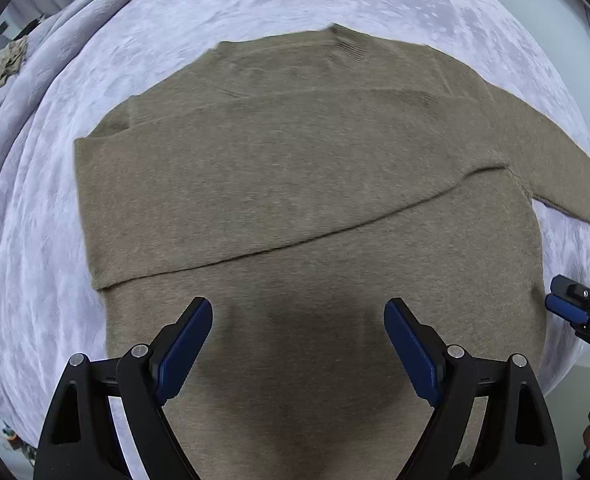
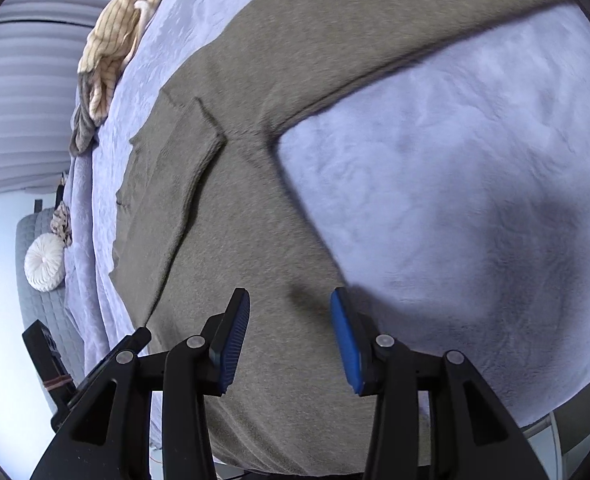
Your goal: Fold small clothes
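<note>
- Lying flat on the lavender plush bedspread [image 1: 255, 8]: brown knit sweater [image 1: 295, 184], one sleeve folded across its body, other sleeve still out.
- Hovering above it, left gripper [image 1: 298, 344] spread wide, gripping nothing.
- Angling at the sweater's edge, right gripper [image 2: 290, 340] partly spread, pinching nothing, likely going for the outstretched sleeve.

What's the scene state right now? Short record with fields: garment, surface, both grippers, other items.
garment: brown knit sweater lying flat, one sleeve folded across the body, the other sleeve out to the side
surface: lavender bedspread
left gripper: open, above the sweater's lower body, nothing between the pads
right gripper: open, over the sweater's side edge, nothing gripped
other items: striped cream garment bunched at the far edge; round white cushion beside the bed
</note>
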`<state>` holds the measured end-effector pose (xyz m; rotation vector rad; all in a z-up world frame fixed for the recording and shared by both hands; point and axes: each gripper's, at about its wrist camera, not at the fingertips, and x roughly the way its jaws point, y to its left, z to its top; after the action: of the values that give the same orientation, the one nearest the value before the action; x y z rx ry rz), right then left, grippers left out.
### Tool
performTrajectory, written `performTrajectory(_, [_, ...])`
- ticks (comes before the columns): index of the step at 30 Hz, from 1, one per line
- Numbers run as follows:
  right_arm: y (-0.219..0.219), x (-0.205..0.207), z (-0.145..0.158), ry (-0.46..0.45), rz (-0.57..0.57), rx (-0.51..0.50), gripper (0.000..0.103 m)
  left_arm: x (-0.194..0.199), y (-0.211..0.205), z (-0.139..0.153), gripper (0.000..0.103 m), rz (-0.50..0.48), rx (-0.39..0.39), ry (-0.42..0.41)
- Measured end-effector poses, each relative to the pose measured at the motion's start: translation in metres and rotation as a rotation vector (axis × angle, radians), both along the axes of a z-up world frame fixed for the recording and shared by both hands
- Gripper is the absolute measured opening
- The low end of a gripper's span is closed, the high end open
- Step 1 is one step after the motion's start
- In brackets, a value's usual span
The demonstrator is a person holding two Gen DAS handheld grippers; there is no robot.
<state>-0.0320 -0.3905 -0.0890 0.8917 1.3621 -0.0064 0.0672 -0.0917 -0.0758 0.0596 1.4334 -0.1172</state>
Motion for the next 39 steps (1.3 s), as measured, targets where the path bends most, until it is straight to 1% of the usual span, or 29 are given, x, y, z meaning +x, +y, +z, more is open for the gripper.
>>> performTrajectory(7, [-0.038, -0.006, -0.008, -0.026, -0.093, 0.027, 0.046, 0.005, -0.043, -0.012, 0.089, -0.050, -0.014, 0.044])
performTrajectory(12, [-0.080, -0.004, -0.004, -0.080, -0.192, 0.016, 0.046, 0.010, -0.073, -0.015, 0.089, -0.088, -0.032, 0.053])
performTrajectory(17, [-0.134, -0.005, 0.005, -0.153, -0.334, -0.017, 0.046, 0.018, -0.105, -0.017, 0.089, -0.104, -0.065, 0.057])
performTrajectory(20, [-0.174, -0.006, 0.008, -0.189, -0.450, -0.036, 0.048, 0.020, -0.124, -0.017, 0.089, -0.119, -0.081, 0.059])
performTrajectory(23, [-0.208, -0.007, 0.007, -0.225, -0.576, 0.007, 0.048, 0.022, -0.143, -0.016, 0.089, -0.145, -0.084, 0.054])
performTrajectory(25, [-0.222, -0.006, 0.006, -0.235, -0.632, 0.029, 0.048, 0.024, -0.152, -0.016, 0.089, -0.153, -0.084, 0.055])
performTrajectory(27, [-0.233, -0.003, 0.002, -0.240, -0.689, 0.076, 0.048, 0.030, -0.163, -0.019, 0.089, -0.148, -0.087, 0.057])
performTrajectory(28, [-0.235, -0.002, 0.001, -0.245, -0.709, 0.104, 0.049, 0.031, -0.164, -0.019, 0.089, -0.143, -0.088, 0.055])
performTrajectory(29, [-0.236, 0.000, -0.001, -0.257, -0.729, 0.143, 0.049, 0.032, -0.166, -0.018, 0.089, -0.140, -0.088, 0.053])
performTrajectory(30, [-0.237, 0.001, -0.001, -0.270, -0.736, 0.173, 0.046, 0.034, -0.165, -0.018, 0.089, -0.137, -0.089, 0.051])
performTrajectory(32, [-0.235, 0.006, -0.001, -0.304, -0.730, 0.237, 0.006, 0.038, -0.163, -0.019, 0.089, -0.127, -0.096, 0.049])
performTrajectory(34, [-0.229, 0.010, 0.003, -0.331, -0.710, 0.272, 0.006, 0.040, -0.155, -0.017, 0.089, -0.118, -0.107, 0.047])
performTrajectory(37, [-0.210, 0.029, 0.018, -0.399, -0.623, 0.326, 0.006, 0.040, -0.139, -0.014, 0.089, -0.108, -0.125, 0.050])
performTrajectory(39, [-0.191, 0.045, 0.032, -0.439, -0.548, 0.350, 0.006, 0.039, -0.115, -0.012, 0.089, -0.102, -0.125, 0.038])
